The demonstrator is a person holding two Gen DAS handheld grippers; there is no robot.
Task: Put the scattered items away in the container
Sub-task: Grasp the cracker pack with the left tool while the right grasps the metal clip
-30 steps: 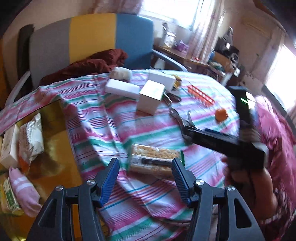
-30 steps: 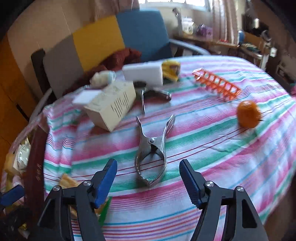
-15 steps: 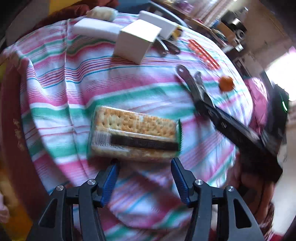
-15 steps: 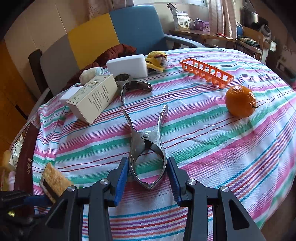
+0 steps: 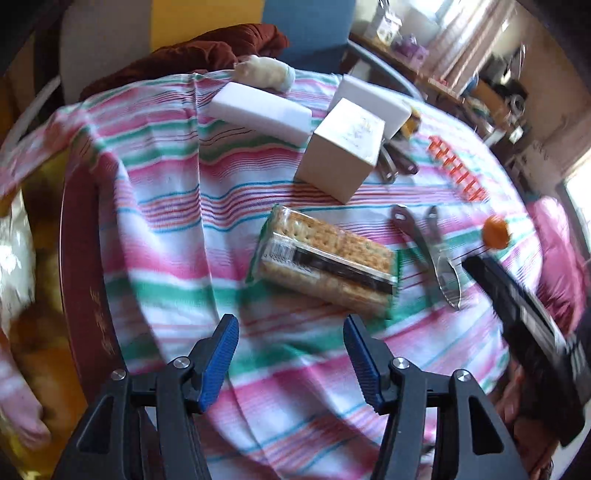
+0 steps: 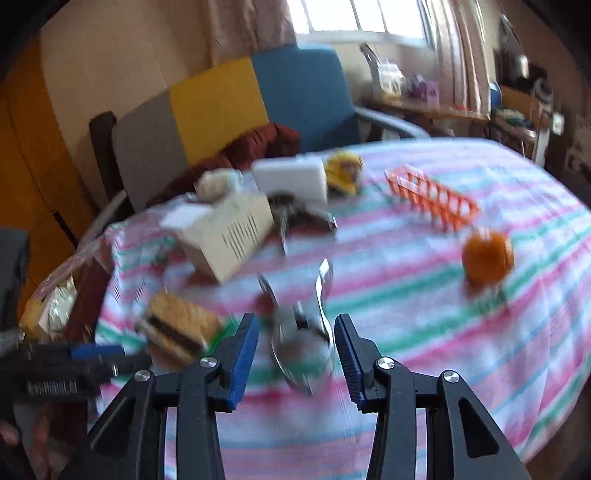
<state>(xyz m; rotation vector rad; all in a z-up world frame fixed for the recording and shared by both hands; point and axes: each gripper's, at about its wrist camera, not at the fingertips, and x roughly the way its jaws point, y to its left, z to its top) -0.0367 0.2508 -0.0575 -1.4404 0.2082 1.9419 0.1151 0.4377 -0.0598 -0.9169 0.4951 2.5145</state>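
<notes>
On the striped desk (image 5: 177,236), just ahead of the left hand-held gripper (image 5: 291,354), whose 2 fingers gape empty, lies the cracker pack (image 5: 325,262), long axis slanting rightward. The right hand-held gripper (image 6: 295,354) brackets metal tongs (image 6: 303,332), jaws opening slightly; contact unclear.

A lived-in home room: striped tablecloth (image 5: 177,206), upholstered armchair (image 6: 258,103), curtained window (image 6: 354,18), cluttered side table (image 6: 424,107).
</notes>
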